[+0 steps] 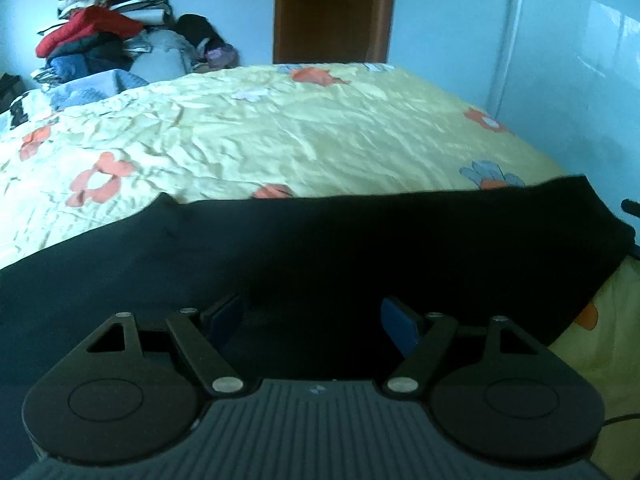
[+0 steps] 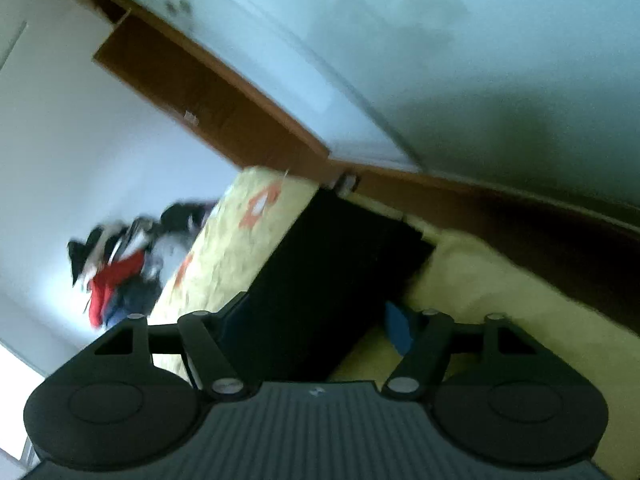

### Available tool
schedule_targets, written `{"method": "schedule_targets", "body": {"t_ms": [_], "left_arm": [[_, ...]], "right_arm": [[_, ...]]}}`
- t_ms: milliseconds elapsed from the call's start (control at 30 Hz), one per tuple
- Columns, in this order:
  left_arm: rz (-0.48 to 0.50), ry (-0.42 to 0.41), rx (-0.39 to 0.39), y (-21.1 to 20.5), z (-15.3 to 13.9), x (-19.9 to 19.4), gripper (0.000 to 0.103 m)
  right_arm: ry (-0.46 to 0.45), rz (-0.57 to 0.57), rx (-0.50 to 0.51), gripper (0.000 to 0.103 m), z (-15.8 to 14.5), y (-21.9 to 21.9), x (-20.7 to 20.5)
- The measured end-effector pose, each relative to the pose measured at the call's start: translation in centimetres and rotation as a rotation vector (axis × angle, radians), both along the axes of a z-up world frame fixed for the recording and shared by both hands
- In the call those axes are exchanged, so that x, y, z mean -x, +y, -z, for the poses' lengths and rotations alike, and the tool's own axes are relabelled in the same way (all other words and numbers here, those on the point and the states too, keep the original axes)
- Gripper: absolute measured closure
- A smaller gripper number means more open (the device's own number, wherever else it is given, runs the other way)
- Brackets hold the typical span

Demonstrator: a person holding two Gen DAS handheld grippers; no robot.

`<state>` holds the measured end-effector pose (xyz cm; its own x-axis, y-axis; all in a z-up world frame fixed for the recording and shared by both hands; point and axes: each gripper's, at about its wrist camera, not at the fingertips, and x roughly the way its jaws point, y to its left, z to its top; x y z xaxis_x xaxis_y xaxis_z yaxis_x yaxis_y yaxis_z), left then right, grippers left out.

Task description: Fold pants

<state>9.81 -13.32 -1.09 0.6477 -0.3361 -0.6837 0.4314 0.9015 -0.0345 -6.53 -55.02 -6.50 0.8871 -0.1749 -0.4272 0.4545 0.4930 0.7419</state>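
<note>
Black pants lie flat as a wide band across the near part of a yellow flowered bedspread. My left gripper hovers low over the pants' near edge, jaws wide apart and open, with only the dark cloth beneath them. The right wrist view is tilted and blurred. There the pants run away from my right gripper, which is open at the end of the cloth. Its blue pads stand apart, one over the pants and one over the bedspread. No pad presses on the cloth.
A tall pile of clothes sits at the bed's far left corner, also in the right wrist view as the clothes pile. A brown door stands behind the bed. A pale wall runs along the bed's right side.
</note>
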Motion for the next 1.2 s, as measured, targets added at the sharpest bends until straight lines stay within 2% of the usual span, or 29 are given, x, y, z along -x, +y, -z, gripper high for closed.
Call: {"method": "schedule_targets", "body": {"t_ms": [33, 67, 133, 167, 233, 333, 500, 600, 733, 900, 967, 1100, 1133, 1200], "left_arm": [[-0.012, -0.003, 0.008, 0.3, -0.2, 0.0, 0.024], [-0.029, -0.006, 0.02, 0.8, -0.4, 0.0, 0.024], [-0.058, -0.001, 0.034, 1.6, -0.7, -0.2, 0.023], [-0.076, 0.007, 0.043, 2.0, -0.8, -0.3, 0.023], [-0.108, 0.02, 0.065, 3.0, -1.1, -0.5, 0.023], [-0.171, 0.023, 0.078, 4.5, -1.4, -0.8, 0.023], [-0.24, 0.021, 0.081, 6.5, -1.9, -1.2, 0.022], [-0.278, 0.015, 0.087, 7.8, -2.0, -1.1, 0.021], [-0.328, 0.012, 0.082, 9.7, -2.0, -1.0, 0.021], [-0.376, 0.016, 0.084, 11.7, -2.0, -1.1, 0.02], [-0.395, 0.021, 0.091, 12.3, -2.0, -1.2, 0.02], [-0.408, 0.03, 0.1, 12.7, -1.8, -1.6, 0.019], [-0.406, 0.032, 0.101, 12.6, -1.8, -1.7, 0.018], [-0.394, 0.036, 0.096, 12.2, -1.7, -2.1, 0.016]], "right_arm": [[0.007, 0.018, 0.008, 0.052, 0.1, -0.2, -0.3], [0.022, 0.033, 0.01, 0.073, 0.5, -0.3, -0.9], [0.028, 0.054, -0.016, 0.092, 1.4, -0.6, -1.4], [0.019, 0.062, -0.03, 0.095, 1.7, -0.7, -1.4], [-0.003, 0.08, -0.022, 0.095, 1.3, -0.4, -1.4], [-0.062, 0.03, 0.072, 0.096, -1.2, 1.6, -1.8], [-0.148, -0.239, 0.228, 0.096, -6.5, 8.0, -6.5], [-0.17, -0.42, 0.277, 0.096, -8.0, 13.1, -9.5], [-0.174, -0.675, 0.315, 0.096, -7.4, 21.0, -12.9], [-0.089, -0.96, 0.416, 0.096, -5.0, 30.6, -15.6], [-0.073, -1.025, 0.455, 0.095, -4.6, 33.1, -15.9], [0.012, -1.097, 0.719, 0.093, -4.2, 37.2, -16.1], [0.051, -1.118, 0.757, 0.088, -3.8, 38.0, -16.1], [0.042, -1.133, 0.81, 0.079, -3.3, 39.0, -14.5]]}}
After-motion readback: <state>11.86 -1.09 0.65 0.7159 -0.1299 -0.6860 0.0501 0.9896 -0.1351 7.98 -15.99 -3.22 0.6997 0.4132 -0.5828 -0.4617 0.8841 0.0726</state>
